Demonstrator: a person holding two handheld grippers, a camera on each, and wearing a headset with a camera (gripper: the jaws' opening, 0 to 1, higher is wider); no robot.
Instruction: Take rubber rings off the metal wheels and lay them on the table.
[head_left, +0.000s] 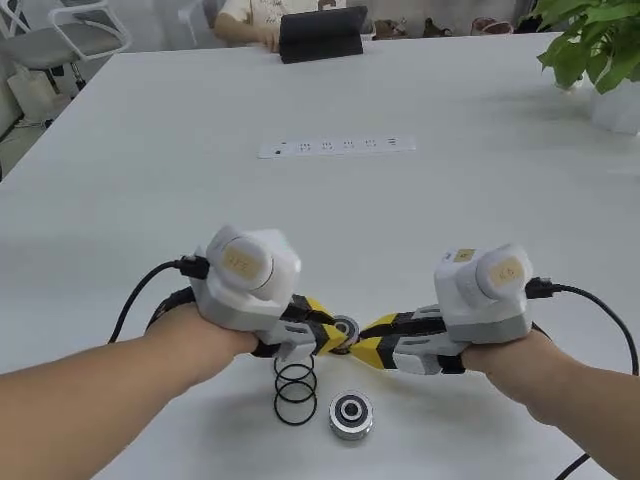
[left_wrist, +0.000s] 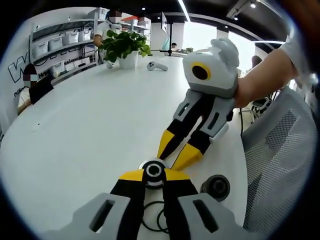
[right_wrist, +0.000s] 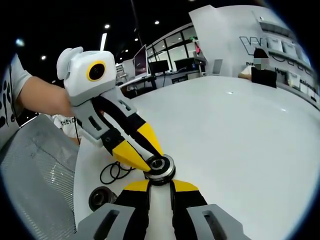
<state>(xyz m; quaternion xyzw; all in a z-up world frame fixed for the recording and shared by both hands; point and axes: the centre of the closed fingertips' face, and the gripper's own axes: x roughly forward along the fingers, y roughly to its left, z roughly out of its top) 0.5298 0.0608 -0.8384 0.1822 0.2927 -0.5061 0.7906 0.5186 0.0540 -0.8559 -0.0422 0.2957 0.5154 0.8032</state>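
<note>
Left gripper view: left claw (left_wrist: 154, 176) clamped on small silver metal wheel (left_wrist: 153, 169). Right claw (right_wrist: 160, 186) nearly closed at the wheel's rim; cannot tell if it grips. Two loose black rubber rings (head_left: 295, 390) and second metal wheel (head_left: 351, 413) lie side by side on white table (head_left: 200, 180), near the claws.
</note>
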